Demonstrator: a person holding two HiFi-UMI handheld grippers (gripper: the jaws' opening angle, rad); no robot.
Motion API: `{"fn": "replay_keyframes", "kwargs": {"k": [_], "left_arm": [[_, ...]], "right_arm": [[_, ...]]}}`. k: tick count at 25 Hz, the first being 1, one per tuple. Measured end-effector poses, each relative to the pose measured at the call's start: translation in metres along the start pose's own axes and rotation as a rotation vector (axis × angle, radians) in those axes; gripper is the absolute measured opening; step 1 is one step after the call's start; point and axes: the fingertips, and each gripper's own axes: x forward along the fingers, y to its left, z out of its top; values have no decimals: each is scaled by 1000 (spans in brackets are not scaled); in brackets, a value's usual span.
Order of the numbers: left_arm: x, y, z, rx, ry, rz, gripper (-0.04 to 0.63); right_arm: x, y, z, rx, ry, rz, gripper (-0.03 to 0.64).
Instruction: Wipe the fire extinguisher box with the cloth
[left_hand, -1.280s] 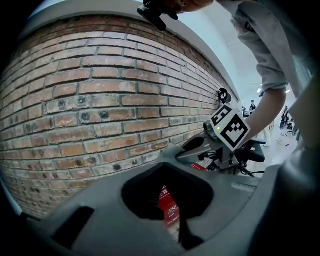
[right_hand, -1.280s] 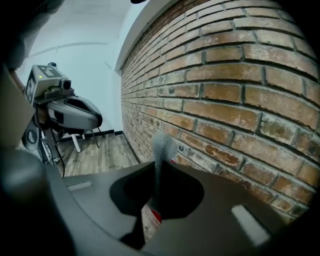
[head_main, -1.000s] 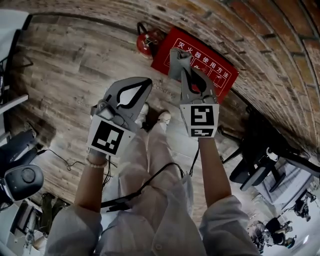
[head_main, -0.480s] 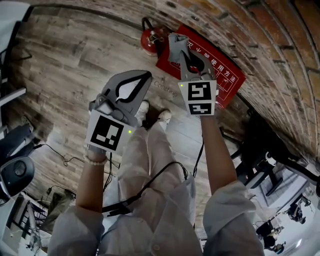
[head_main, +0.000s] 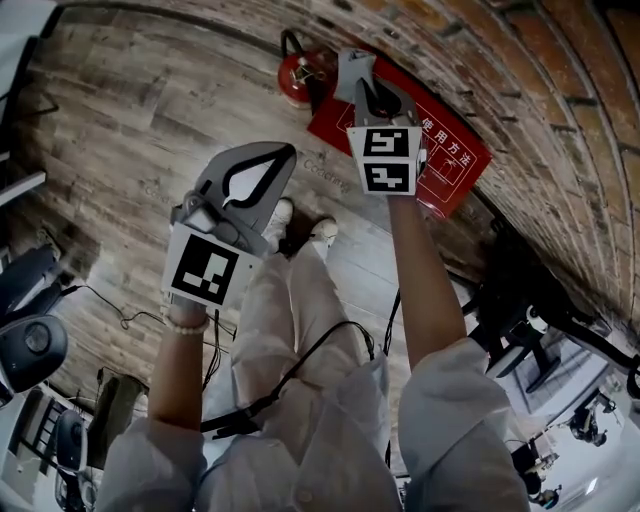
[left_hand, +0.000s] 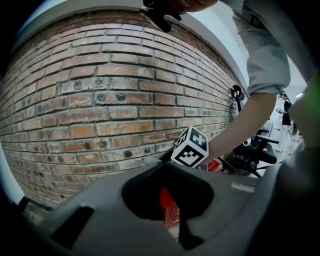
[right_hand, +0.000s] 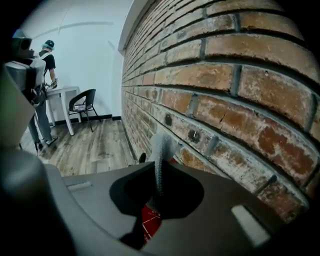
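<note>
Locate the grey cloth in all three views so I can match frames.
Head view: cloth at top centre, pinched in the tip of the right gripper.
Left gripper view: not visible; only the right gripper's marker cube shows.
Right gripper view: centre, standing up between the jaws.
Shared landmark: brick wall.

Left gripper (head_main: 283, 158): jaws together, nothing between them; held nearer the body, forearm bare, bracelet at wrist.
Right gripper (head_main: 365, 95): jaws clamped on cloth (head_main: 352, 68); arm stretched forward, well ahead of left, forearm bare below pale sleeve.
</note>
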Motion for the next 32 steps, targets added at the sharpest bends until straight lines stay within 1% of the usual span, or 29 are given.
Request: {"fn": "replay_keyframes", "kwargs": {"k": [5,10,15,20,24,32], "left_arm": [[5,2,-1,-2,-2,4,-3],[9,2,-1,0,17,-3,-3],[12,2,0,17,9,-9,-3],[14,0,-3,5,26,-6,-3],[16,-2,-3,20,33,-9,-3],[21,-9,-1,25,35,-21,-3]], "right_arm": [[17,-5,-14,0,63,-23,25],[25,-5,-24,-14,117,-28,25],[27,-6,-27,-8,113,-37,25],[26,-7,-28,-5,113,-41,25],[25,-11,-31,5,115,-45,25],[16,-21,-38,14,118,-63,25]]}}
